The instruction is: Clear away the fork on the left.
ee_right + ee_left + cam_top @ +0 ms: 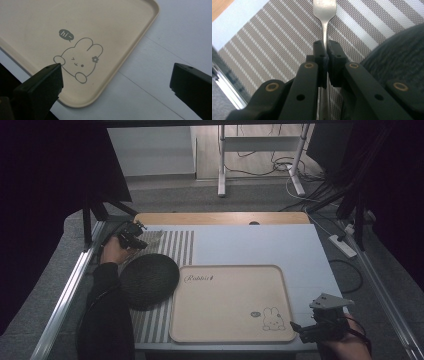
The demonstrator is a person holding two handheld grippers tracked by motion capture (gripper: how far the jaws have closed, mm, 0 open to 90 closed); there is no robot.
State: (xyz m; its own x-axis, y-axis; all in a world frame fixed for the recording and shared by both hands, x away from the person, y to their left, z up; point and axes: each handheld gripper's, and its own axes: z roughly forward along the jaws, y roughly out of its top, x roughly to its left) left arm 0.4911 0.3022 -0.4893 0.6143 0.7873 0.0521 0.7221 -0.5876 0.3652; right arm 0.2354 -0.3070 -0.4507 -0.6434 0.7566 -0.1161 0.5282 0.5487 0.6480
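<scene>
Left tool [325, 53]: clamped on fork [325, 10] handle, above striped placemat [262, 50].
Right tool [116, 75]: wide, empty, by rabbit tray [140, 40].
Progress: fork gripped; placing apparently remains.

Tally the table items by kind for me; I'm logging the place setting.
Fork: 1
Dark round plate: 1
Beige rabbit tray: 1
Striped placemat: 1
Total: 4

Pale grey-white table top [260, 245] with a wooden strip along its far edge. Directly on it: square beige plastic tray [227, 330] printed with a rabbit; just left of that tray, grey-and-white striped woven placemat [182, 245], partly tucked under it.
</scene>
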